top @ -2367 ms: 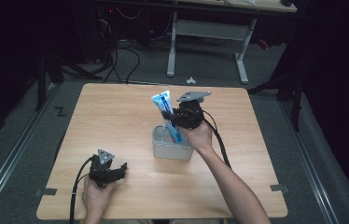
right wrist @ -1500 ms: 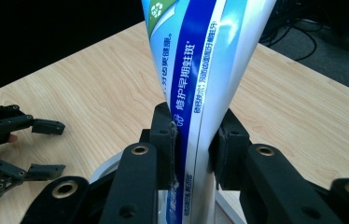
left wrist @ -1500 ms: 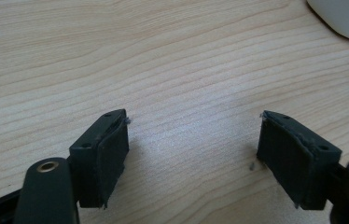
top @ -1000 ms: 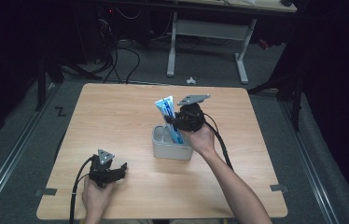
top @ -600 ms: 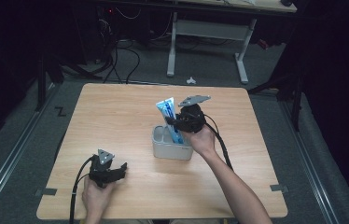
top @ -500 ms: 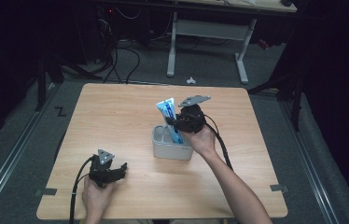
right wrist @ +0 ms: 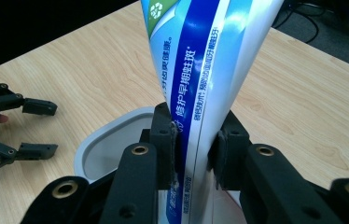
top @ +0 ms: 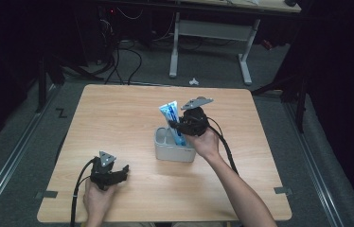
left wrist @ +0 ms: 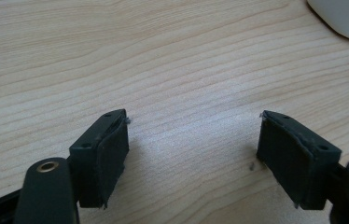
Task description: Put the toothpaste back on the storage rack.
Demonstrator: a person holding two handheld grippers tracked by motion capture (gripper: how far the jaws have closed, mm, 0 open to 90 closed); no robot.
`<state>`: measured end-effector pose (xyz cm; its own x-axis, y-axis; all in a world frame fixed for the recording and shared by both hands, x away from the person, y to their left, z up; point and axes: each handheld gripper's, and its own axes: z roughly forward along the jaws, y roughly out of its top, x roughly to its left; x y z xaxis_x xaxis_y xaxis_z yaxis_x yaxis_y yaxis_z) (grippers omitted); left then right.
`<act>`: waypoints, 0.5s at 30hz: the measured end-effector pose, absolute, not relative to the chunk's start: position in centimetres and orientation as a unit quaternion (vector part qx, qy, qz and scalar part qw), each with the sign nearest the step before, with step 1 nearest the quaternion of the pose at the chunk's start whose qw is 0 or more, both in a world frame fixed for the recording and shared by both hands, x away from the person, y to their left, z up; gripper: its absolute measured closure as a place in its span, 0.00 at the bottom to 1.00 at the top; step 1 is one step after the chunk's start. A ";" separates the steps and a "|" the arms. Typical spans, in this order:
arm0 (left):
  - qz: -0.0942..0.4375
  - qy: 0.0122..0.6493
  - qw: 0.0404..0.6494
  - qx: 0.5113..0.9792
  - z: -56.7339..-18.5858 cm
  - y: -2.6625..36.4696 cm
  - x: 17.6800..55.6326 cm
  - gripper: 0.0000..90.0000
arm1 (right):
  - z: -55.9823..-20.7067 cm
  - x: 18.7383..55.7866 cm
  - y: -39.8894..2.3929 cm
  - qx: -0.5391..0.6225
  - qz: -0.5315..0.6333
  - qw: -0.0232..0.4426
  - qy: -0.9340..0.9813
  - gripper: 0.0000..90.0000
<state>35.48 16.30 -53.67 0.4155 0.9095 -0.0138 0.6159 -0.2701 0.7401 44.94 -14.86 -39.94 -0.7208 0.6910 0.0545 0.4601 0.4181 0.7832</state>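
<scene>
Counter [top: 132,113]: we see a light wooden counter; the things on it are all in its near half and middle.
Floor [top: 213,71]: behind the counter we see grey floor, the white legs of another desk [top: 243,56] and some dark cables [top: 118,61].
Cup [top: 171,146]: a grey cup with rounded corners stands near the middle of the counter. In the right gripper view we look into its open mouth [right wrist: 112,140] from above.
Toothpaste tube [top: 172,120]: a white and blue tube stands with its lower end inside the cup and its flat upper end above the rim, leaning a little to the left in the high view. In the right gripper view [right wrist: 210,70] we read blue stripes and printed characters along it.
Right gripper [top: 184,126]: we see it held just above the right side of the cup by the right hand [top: 207,142]. Its fingers [right wrist: 163,135] are clenched on the tube, one on each side, touching it.
Left gripper [top: 120,171]: we see it low at the front left of the counter, well apart from the cup, in the left hand [top: 97,198]. Its fingers [left wrist: 105,154] are released and wide apart, with bare wood between them.
Cup edge [left wrist: 345,18]: in the left gripper view we see a pale corner of the cup at the top right.
</scene>
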 end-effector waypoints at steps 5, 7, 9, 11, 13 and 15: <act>0.213 0.497 0.344 0.768 -53.7 16.3 35.5 0.28 | -40.1 44.8 -14.9 0.344 0.410 0.138 0.833 0.81; 0.213 0.497 0.344 0.768 -53.7 16.3 35.5 0.28 | -40.1 44.7 -14.9 0.345 0.409 0.138 0.833 0.81; 0.213 0.497 0.344 0.768 -53.7 16.3 35.5 0.28 | -40.3 44.7 -15.0 0.341 0.409 0.138 0.835 0.81; 0.213 0.497 0.344 0.768 -53.7 16.3 35.5 0.28 | -40.5 44.7 -15.0 0.343 0.407 0.135 0.836 0.81; 0.213 0.497 0.344 0.768 -53.7 16.3 35.5 0.28 | -40.7 44.6 -15.1 0.345 0.407 0.133 0.835 0.81; 0.213 0.497 0.344 0.768 -53.7 16.3 35.5 0.28 | -40.9 44.5 -15.1 0.345 0.408 0.132 0.835 0.81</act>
